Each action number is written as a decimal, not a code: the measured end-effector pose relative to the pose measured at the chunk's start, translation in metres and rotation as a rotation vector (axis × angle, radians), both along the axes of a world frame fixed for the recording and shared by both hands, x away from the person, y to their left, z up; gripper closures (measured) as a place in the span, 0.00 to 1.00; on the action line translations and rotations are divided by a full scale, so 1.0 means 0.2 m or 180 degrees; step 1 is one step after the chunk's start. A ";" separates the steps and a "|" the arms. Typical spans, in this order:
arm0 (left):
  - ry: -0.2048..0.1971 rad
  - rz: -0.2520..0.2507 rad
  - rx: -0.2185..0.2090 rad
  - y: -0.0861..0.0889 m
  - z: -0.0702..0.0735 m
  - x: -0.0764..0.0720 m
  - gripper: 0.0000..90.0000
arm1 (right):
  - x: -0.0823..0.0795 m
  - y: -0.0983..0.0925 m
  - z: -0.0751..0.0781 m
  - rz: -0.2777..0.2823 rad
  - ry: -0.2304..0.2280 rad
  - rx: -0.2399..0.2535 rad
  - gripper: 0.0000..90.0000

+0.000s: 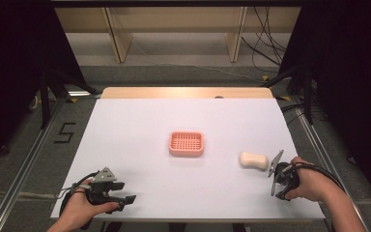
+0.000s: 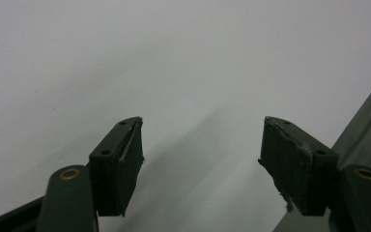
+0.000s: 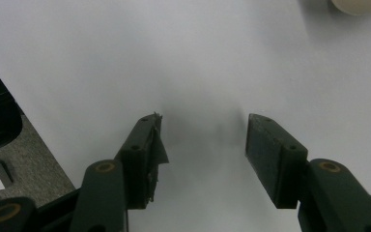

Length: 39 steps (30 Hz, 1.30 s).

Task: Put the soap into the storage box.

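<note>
High view: white table (image 1: 140,125) with a pink soap dish (image 1: 186,143) near its middle, slotted base, nothing in it. Cream soap bar (image 1: 253,160) lies flat on the table, to the right of the dish and a bit nearer the person, well apart from it.

Right gripper (image 1: 274,176) sits just right of the soap, further from the dish, close to the table's near-right corner; held in the person's right hand (image 1: 311,183). Not touching the soap. Left gripper (image 1: 125,192) is well left of the dish and nearer the person, by the table's front edge, held in the left hand (image 1: 79,210), grey plate on top.

Left gripper view: jaws spread wide, bare white surface between them, nothing gripped; table edge visible at the right.

Right gripper view: jaws spread, gap empty, white surface below. Edge of the soap at top right, beyond the jaw tips. Table edge and grey floor (image 3: 29,159) at the left.
</note>
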<state>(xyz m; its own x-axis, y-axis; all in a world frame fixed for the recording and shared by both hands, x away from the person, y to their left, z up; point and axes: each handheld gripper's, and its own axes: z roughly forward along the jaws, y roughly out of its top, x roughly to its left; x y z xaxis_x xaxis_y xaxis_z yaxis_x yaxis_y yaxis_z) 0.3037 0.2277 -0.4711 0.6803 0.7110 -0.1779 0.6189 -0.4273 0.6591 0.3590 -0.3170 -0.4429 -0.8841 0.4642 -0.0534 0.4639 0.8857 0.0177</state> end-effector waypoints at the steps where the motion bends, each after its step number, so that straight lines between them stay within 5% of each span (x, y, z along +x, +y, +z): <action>1: -0.0013 0.0001 -0.0040 0.00 0.00 0.00 0.35 | 0.00 0.00 0.00 -0.0003 0.0003 -0.0017 0.52; 29: 0.0015 -0.0039 -0.0052 0.00 -0.01 0.00 0.34 | 0.27 0.09 0.08 0.0045 -0.0181 -0.0093 0.49; 39: 0.0033 -0.0016 -0.0059 -0.01 -0.02 0.00 0.34 | 0.34 0.13 0.09 0.0225 -0.0229 -0.0098 0.46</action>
